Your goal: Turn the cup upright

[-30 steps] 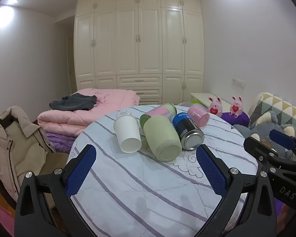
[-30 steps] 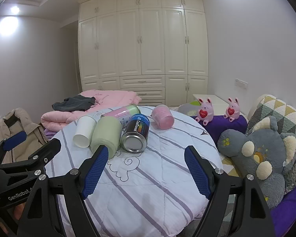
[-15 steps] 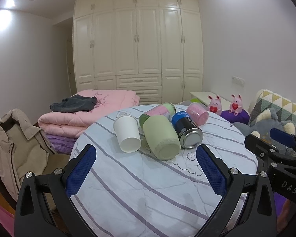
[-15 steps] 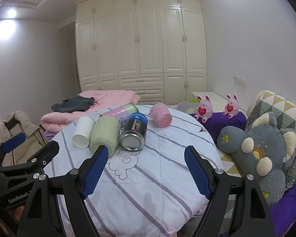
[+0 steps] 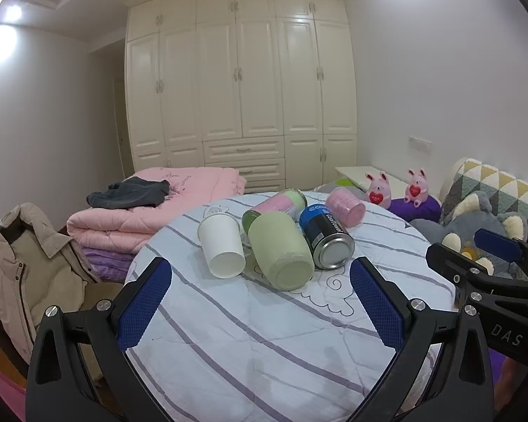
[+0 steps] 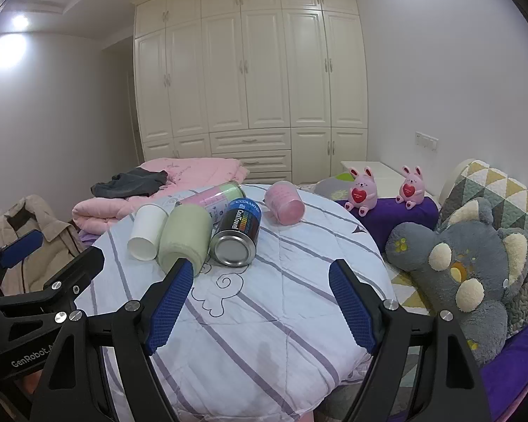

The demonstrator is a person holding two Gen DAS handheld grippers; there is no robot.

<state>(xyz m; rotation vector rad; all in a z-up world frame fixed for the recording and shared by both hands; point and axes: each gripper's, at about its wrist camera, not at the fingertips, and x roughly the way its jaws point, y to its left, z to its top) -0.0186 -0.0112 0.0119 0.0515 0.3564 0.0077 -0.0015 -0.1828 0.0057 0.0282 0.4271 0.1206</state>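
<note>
Reaching needed care: both the left claw (image 5: 260,292) and right claw (image 6: 260,299) gaped wide, empty; the white cup (image 5: 221,246) lay sideways at eleven o'clock on the counter (image 5: 264,351), touching the green cup (image 5: 281,249).

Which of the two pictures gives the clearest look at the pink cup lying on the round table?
The right wrist view. There the pink cup lies on its side in the open, apart from the other containers. In the left wrist view the pink cup looks smaller and sits partly behind the blue can.
</note>
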